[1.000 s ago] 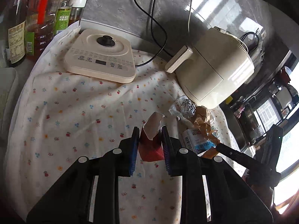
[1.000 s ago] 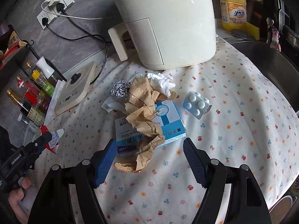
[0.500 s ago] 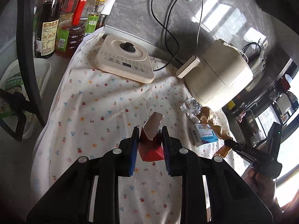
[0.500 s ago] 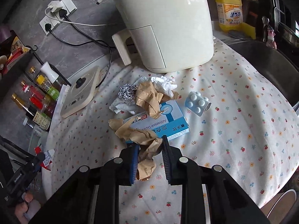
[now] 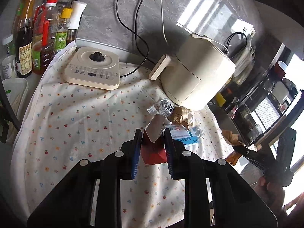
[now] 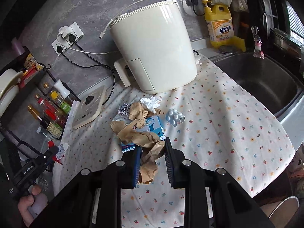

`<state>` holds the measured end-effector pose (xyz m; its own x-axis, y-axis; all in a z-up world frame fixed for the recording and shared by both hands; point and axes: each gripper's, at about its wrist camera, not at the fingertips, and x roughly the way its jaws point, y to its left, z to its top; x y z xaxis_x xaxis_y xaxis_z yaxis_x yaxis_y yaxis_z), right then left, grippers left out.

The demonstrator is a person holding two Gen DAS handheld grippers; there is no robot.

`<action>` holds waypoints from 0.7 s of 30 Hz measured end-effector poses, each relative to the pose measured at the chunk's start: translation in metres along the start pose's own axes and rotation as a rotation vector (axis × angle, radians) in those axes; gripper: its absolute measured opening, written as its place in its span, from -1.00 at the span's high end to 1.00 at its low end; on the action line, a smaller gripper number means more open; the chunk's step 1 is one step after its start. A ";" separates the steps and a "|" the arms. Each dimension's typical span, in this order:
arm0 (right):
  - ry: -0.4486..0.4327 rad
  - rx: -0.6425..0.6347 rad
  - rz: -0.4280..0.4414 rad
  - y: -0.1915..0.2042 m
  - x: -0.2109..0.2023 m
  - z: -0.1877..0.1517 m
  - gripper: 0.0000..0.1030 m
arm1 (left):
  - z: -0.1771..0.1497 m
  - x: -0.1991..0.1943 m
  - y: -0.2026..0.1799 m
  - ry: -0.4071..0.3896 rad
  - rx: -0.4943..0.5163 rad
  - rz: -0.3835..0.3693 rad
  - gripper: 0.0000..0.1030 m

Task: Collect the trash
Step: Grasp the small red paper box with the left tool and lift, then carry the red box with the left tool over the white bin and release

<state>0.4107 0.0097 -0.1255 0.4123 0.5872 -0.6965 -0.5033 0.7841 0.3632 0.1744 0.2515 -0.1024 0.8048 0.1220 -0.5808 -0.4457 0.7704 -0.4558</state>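
Crumpled brown paper (image 6: 150,152), torn red-and-white carton (image 5: 153,148)

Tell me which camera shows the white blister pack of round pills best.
The right wrist view. There the white blister pack of round pills lies in full sight on the floral cloth, each bubble distinct, right of the blue and white medicine box. The left wrist view shows only a small part of it beyond that box.

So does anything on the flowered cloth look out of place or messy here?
Yes: crumpled brown paper, a foil ball, a white tissue and a blister pack lie heaped around a blue medicine box before the air fryer.
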 end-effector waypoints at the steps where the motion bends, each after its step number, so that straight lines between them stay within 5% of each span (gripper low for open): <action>1: 0.001 0.004 -0.005 -0.009 -0.008 -0.001 0.54 | -0.004 0.002 -0.010 0.002 -0.005 -0.003 0.53; 21: -0.102 0.246 -0.229 -0.217 -0.173 -0.079 0.53 | -0.121 0.063 -0.219 0.233 0.205 -0.215 0.53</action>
<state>0.3890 -0.2781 -0.1330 0.5735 0.3980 -0.7160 -0.1964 0.9153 0.3515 0.2758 0.0148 -0.1205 0.7503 -0.1838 -0.6351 -0.1694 0.8751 -0.4534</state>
